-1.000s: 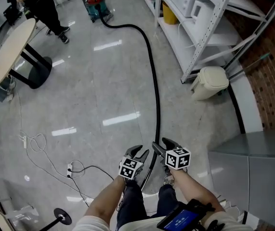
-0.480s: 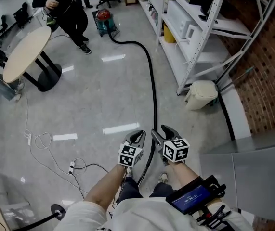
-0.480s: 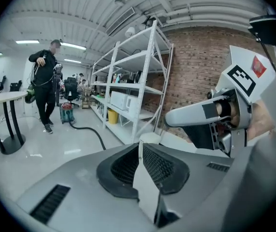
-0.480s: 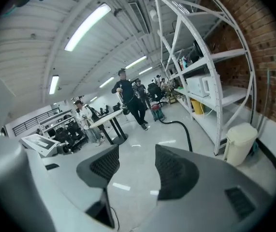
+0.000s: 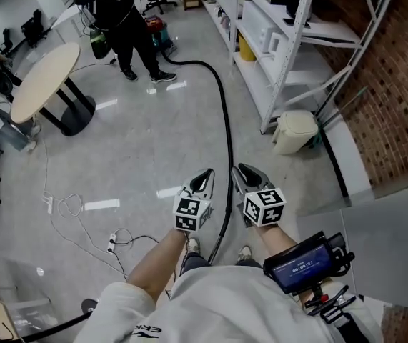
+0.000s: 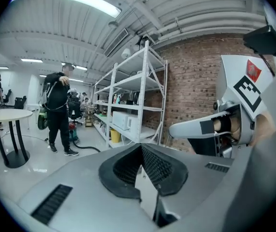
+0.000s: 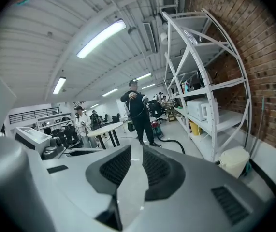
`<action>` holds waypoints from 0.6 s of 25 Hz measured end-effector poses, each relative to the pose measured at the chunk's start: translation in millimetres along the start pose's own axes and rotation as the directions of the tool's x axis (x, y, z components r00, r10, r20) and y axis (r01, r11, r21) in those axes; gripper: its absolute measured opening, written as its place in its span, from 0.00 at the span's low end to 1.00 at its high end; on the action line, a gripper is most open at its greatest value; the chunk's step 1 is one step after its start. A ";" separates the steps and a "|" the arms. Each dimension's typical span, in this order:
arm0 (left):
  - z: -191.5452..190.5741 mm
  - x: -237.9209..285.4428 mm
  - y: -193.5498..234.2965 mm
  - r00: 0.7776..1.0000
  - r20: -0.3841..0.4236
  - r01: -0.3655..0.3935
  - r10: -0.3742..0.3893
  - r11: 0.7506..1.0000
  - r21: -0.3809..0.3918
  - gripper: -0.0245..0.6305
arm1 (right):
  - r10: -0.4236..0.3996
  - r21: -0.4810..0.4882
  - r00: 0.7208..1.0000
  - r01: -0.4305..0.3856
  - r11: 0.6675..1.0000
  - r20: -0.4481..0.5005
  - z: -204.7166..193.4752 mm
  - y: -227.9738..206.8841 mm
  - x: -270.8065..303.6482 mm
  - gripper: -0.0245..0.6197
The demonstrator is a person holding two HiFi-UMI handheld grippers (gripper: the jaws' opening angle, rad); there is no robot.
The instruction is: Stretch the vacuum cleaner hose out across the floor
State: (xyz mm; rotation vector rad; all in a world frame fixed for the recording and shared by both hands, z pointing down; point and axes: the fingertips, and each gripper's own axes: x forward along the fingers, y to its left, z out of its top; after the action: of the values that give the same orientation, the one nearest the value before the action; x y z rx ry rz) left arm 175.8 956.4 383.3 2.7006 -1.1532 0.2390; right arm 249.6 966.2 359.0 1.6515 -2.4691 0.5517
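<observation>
Two claws held above the floor, side by side, near each other, both pointing fwd down the room.

Left claw: jaws together, pads meet at the tips, just closed, nothing betw them. Marker cube sits behind the tips.

Right claw: narrow gap, jaws have just been closing, nothing betw them; only floor shows through the slit in right gripper view. Its own cube is just behind the jaws. Wrist screen is strapped on the forearm behind it.

Vacuum hose: black, lying on the floor, below and betw the two claws in head view, touching neither. Near end passes beside the wearer's shoes under the claws. From there it runs nearly straight ahead, then bends left to the vacuum cleaner, far ahead of the left claw. Cleaner body is partly hidden, red top visible.

Person in black stands far ahead-left of left claw, just beside the cleaner. Round bench on a black foot is well left of the left claw. Thin cables lie loose on the floor left of the left claw. White shelf rack is ahead-right of right claw. Cream bin sits at the rack's foot, near right claw's fwd-right side. Brick wall is far right.
</observation>
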 end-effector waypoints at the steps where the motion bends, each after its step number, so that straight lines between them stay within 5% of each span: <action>1: 6.9 -1.7 -0.7 1.000 0.015 -0.006 0.006 1.000 -0.003 0.04 | -0.002 -0.007 1.000 0.002 1.000 0.009 4.8 1.0 -3.2 0.15; 15: 69.8 -13.3 -5.9 0.988 0.149 -0.054 0.050 0.998 0.026 0.04 | 0.024 -0.060 0.992 -0.017 0.998 0.121 58.1 19.5 -25.6 0.04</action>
State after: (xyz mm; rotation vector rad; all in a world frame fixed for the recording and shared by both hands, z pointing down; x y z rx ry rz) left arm 175.9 952.9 312.2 2.7569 -1.2714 0.0639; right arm 247.9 973.9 293.1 1.6869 -2.5633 0.3879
